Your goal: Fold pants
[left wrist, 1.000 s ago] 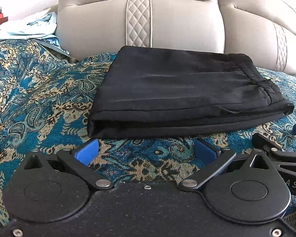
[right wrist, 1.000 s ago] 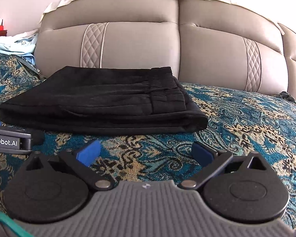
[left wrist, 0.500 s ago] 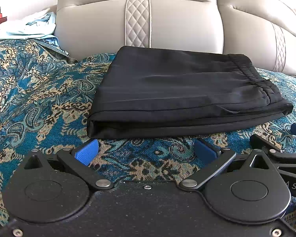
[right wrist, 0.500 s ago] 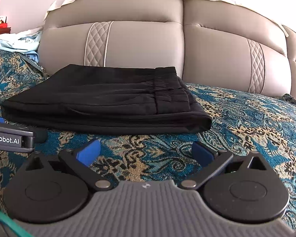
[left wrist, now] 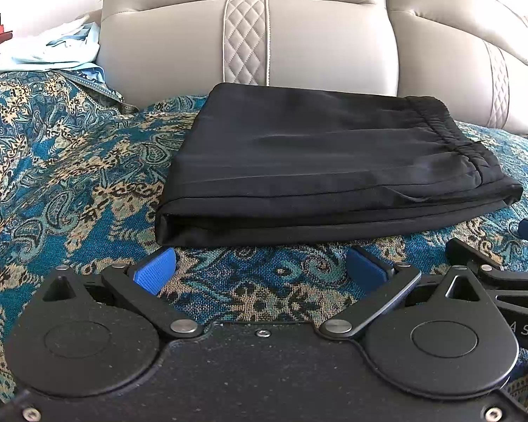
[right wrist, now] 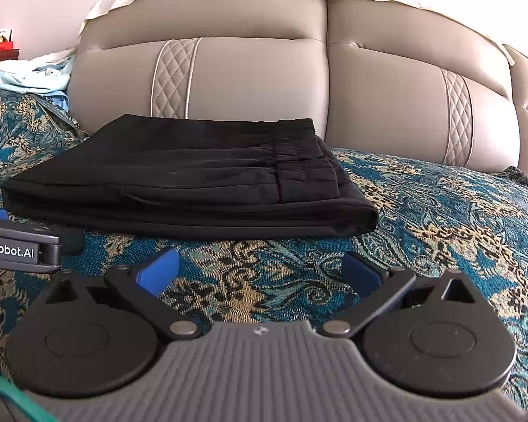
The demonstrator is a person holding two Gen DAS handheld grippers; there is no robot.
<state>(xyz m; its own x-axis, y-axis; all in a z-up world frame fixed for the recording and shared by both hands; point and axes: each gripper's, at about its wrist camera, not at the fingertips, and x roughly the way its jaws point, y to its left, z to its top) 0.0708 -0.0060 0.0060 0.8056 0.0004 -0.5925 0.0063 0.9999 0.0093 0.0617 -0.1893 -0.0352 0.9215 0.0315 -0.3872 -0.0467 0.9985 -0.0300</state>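
Clearly you have little left to do. At the far left a heap of pale blue laundry (left wrist: 49, 52) sits against the wall side, out of your working area, so it does not interfere. Next comes your left gripper (left wrist: 260, 269), jaws spread wide and holding nothing, low over the patterned bedspread (left wrist: 52, 183) just short of the near edge of the pants (left wrist: 316, 168). The pants lie as a compact black rectangle on the bedspread, close to the padded headboard (left wrist: 334, 49), layers stacked, with the elastic waistband (right wrist: 299, 161) on top toward the right; that placement suggests the folding is done, or nearly so. The stack's near edge looks even, so I judge no further tuck is needed. Further right, your right gripper (right wrist: 260, 269) is likewise released and empty, near the bundle's right corner and apart from it. Both tools sit back, probably so the cloth is not dragged.
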